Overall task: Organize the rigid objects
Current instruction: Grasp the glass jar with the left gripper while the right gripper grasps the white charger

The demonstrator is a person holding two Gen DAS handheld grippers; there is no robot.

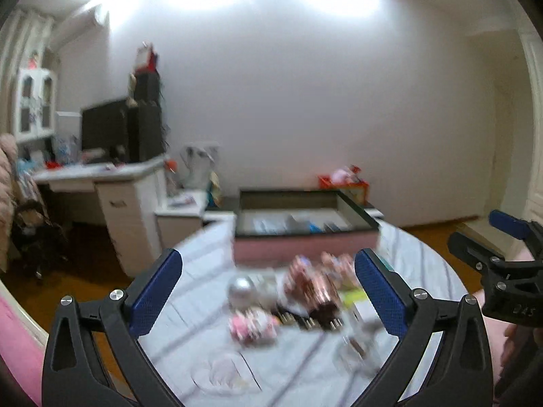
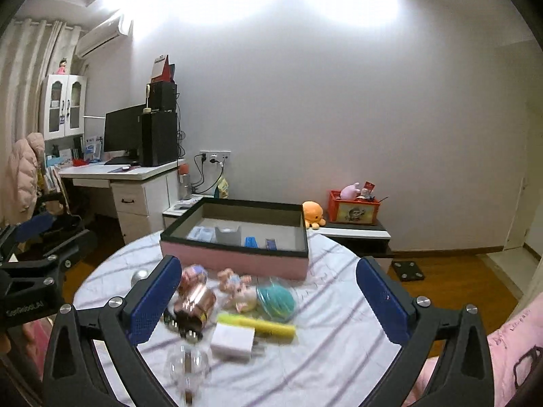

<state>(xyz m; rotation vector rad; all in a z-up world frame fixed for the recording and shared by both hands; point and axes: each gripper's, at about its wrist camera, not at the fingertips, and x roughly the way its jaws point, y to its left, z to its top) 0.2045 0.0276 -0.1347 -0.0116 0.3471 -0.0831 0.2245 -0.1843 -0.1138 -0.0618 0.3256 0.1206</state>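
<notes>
A pink box with a dark rim (image 2: 234, 261) stands at the far side of the round table (image 2: 339, 322); it holds several small items. In front of it lie a copper cylinder (image 2: 195, 302), a small figurine (image 2: 237, 288), a teal ball (image 2: 275, 298), a yellow bar (image 2: 258, 327), a white charger (image 2: 232, 339), a clear round piece (image 2: 186, 366) and a silver ball (image 2: 139, 275). My right gripper (image 2: 268, 298) is open and empty above them. My left gripper (image 1: 268, 295) is open and empty over the same pile, blurred in its view; the box (image 1: 305, 247) lies beyond.
A desk with a monitor and computer tower (image 2: 135, 173) stands at the left. A low stand with an orange toy box (image 2: 353, 208) and an orange plush (image 2: 312, 213) is behind the table. A scale (image 2: 407, 269) lies on the wood floor.
</notes>
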